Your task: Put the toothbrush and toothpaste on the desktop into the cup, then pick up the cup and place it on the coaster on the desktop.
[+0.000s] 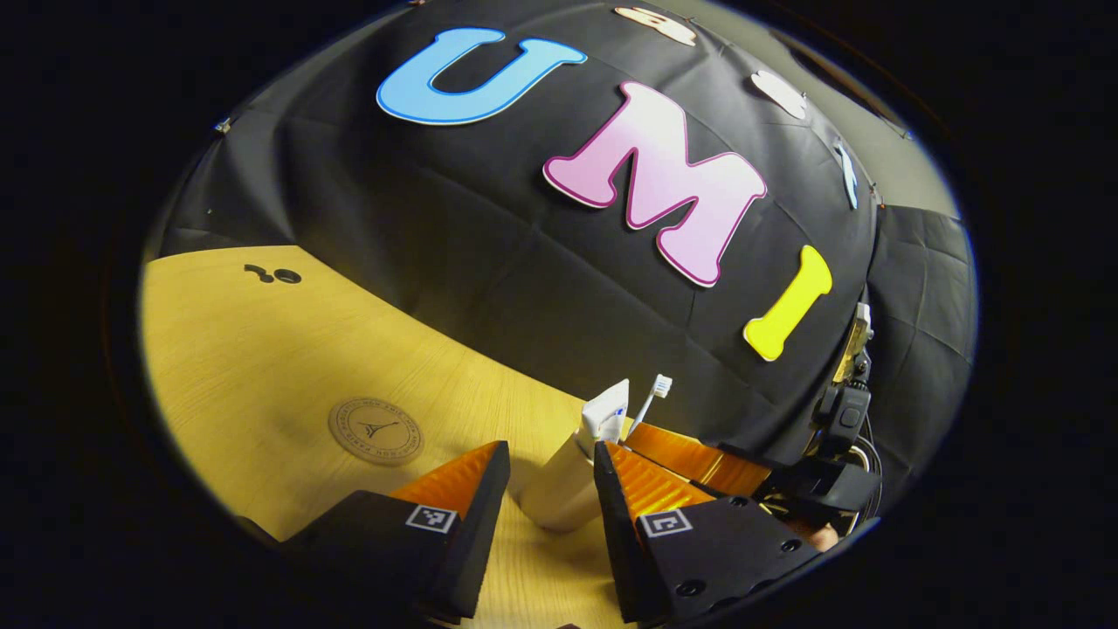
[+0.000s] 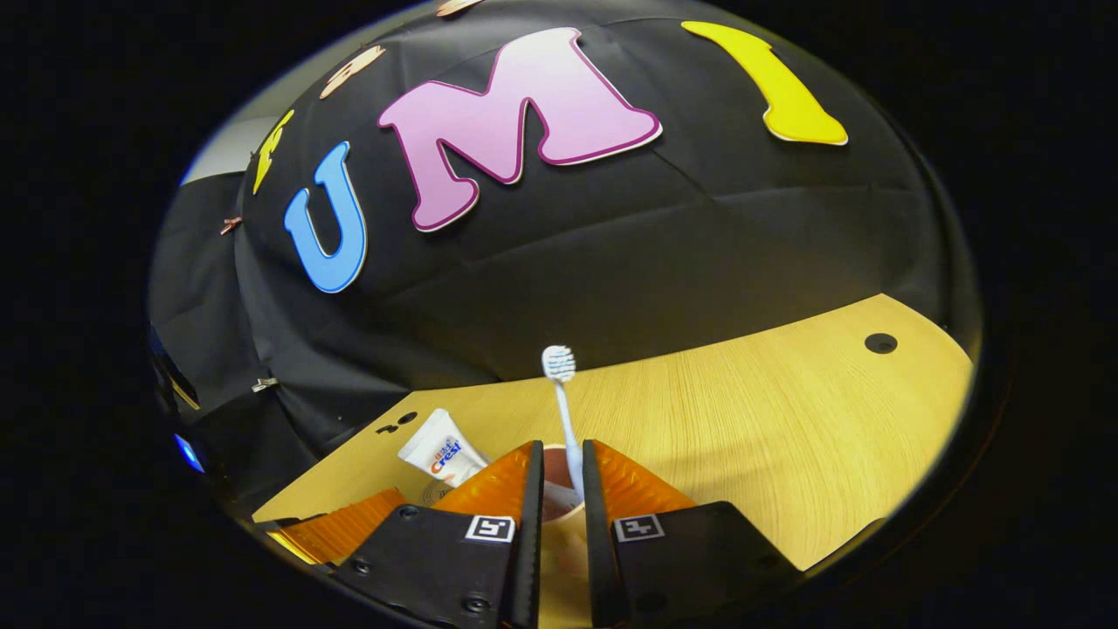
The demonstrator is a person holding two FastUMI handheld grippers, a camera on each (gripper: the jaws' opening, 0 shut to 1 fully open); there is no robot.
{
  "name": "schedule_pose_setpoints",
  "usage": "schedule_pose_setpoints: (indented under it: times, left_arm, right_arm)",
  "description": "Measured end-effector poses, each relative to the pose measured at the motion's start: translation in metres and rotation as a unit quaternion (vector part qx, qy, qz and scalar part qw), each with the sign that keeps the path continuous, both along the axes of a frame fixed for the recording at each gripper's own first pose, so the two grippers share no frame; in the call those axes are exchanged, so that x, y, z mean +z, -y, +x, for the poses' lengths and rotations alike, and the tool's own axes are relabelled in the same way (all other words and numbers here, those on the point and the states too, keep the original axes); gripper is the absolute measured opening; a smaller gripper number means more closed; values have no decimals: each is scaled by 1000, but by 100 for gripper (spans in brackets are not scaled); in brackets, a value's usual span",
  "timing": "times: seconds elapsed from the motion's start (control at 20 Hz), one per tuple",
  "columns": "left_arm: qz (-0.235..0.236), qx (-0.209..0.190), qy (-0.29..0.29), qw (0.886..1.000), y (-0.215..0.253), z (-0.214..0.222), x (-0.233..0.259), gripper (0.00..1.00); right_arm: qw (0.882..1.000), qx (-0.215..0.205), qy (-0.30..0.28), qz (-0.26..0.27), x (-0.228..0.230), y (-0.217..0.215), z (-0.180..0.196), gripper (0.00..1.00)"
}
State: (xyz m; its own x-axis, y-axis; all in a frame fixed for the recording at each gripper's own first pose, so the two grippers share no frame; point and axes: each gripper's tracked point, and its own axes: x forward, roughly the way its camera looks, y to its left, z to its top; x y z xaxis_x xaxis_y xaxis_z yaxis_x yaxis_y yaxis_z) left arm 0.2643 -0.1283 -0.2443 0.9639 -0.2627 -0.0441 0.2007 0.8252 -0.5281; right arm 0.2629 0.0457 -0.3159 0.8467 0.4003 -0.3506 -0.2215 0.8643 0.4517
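A cream cup stands on the wooden desktop between the fingers of my left gripper, which is open with a gap on the cup's left side. A white toothpaste tube and a white toothbrush stick up out of the cup. In the right gripper view the toothbrush stands upright, its handle running down into the cup through the narrow gap of my right gripper, whose fingers stay slightly open. The toothpaste leans left. A round brown coaster lies left of the cup.
My right gripper shows close behind the cup on its right in the left gripper view. One orange finger of my left gripper shows low left in the right gripper view. Cable holes mark the desktop near the black cloth wall.
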Motion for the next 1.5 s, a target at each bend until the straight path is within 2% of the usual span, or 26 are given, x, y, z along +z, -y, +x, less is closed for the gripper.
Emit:
schedule_pose_setpoints:
  times: [0.1,0.25,0.3,0.35,0.55,0.6,0.65,0.7,0.75,0.85,1.1,1.15,1.2,1.3,1.5]
  left_arm:
    - [8,-1,-4,1000,-1,-5,-4,61]
    - [17,4,-12,1000,-6,-12,-11,61]
    - [17,4,-17,1000,-7,-14,-15,61]
    - [16,5,-21,1000,-9,-16,-18,61]
    - [19,11,-27,999,-18,-23,-23,61]
    - [19,13,-28,999,-20,-25,-25,61]
    - [20,14,-30,999,-22,-27,-27,61]
    - [20,15,-31,999,-24,-27,-27,62]
    - [22,16,-32,999,-25,-28,-28,62]
    - [24,18,-34,999,-27,-30,-30,61]
    - [30,19,-37,999,-32,-35,-35,61]
    - [33,20,-40,998,-34,-37,-37,61]
    - [35,20,-42,998,-35,-39,-40,61]
    - [38,22,-48,998,-39,-42,-46,61]
    - [35,30,-55,997,-48,-45,-53,62]
  right_arm:
    - [1000,17,-14,10,4,-2,-9,31]
    - [999,24,-39,-29,-4,7,-20,45]
    - [997,38,-53,-37,-6,9,-29,39]
    - [996,49,-66,-43,-8,10,-36,50]
    - [986,94,-94,-99,-11,23,-50,54]
    - [982,111,-105,-114,-12,24,-52,55]
    - [976,128,-119,-128,-15,24,-55,48]
    - [970,145,-136,-141,-20,23,-57,48]
    - [961,166,-158,-156,-25,22,-63,60]
    - [943,202,-196,-179,-35,18,-72,60]
    - [907,246,-245,-239,-63,7,-77,64]
    - [899,254,-254,-252,-69,6,-76,55]
    - [892,258,-263,-263,-75,5,-74,64]
    - [878,272,-284,-274,-87,1,-73,64]
    - [865,285,-302,-283,-102,-6,-65,64]
